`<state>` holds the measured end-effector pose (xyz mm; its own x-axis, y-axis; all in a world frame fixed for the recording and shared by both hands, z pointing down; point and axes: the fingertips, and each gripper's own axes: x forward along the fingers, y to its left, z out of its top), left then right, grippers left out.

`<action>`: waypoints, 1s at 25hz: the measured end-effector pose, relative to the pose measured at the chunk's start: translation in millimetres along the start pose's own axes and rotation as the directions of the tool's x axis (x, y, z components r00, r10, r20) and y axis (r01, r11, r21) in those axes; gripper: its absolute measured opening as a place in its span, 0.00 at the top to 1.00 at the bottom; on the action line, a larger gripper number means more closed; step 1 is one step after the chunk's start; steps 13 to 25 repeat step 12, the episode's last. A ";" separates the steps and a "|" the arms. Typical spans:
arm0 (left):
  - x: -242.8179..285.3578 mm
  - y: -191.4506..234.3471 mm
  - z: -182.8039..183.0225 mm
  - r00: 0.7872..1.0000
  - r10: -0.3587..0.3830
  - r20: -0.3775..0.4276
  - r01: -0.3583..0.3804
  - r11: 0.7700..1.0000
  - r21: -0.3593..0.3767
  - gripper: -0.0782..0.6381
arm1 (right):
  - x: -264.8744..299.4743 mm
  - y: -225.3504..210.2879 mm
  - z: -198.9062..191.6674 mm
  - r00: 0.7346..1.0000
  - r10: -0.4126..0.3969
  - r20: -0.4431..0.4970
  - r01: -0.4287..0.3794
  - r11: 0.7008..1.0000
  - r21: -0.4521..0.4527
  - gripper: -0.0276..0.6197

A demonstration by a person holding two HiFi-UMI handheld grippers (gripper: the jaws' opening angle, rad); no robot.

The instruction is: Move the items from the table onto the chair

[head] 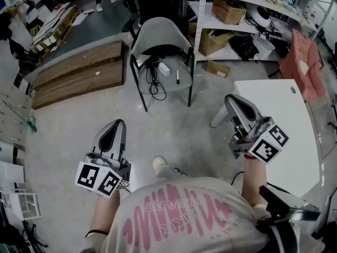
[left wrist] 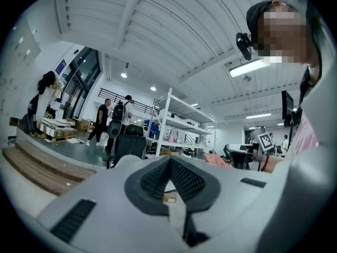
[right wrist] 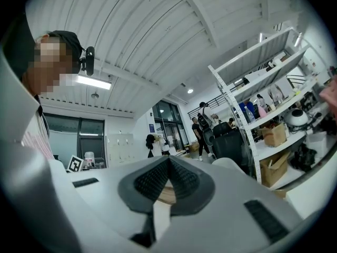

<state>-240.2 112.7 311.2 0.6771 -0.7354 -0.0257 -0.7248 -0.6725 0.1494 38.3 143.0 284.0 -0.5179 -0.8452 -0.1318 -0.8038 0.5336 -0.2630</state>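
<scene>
A workshop storeroom: metal shelving [head: 198, 15] holding cardboard boxes [head: 228, 10], bare concrete floor [head: 174, 130].

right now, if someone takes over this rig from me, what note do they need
Left tongs: shut, empty, held low in front of the person.
Right tongs: shut, empty, beside the white table's near edge.
Items: a black cable, a white box and a black marker lie on the seat of the grey chair.
Done: those three are on the chair.
Left: nothing shows on the visible part of the table; check its hidden far side before stopping.
</scene>
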 end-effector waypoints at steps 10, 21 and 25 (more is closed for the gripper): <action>5.7 -0.3 1.9 1.000 -0.007 0.007 0.007 1.000 0.007 0.88 | -0.7 -7.4 1.3 1.000 -0.009 0.003 0.009 1.000 -0.006 0.94; 6.1 -0.5 3.8 1.000 -0.010 0.009 0.010 1.000 0.010 0.88 | -0.8 -7.8 2.8 1.000 -0.012 0.004 0.012 1.000 -0.007 0.94; 6.1 -0.5 3.8 1.000 -0.010 0.009 0.010 1.000 0.010 0.88 | -0.8 -7.8 2.8 1.000 -0.012 0.004 0.012 1.000 -0.007 0.94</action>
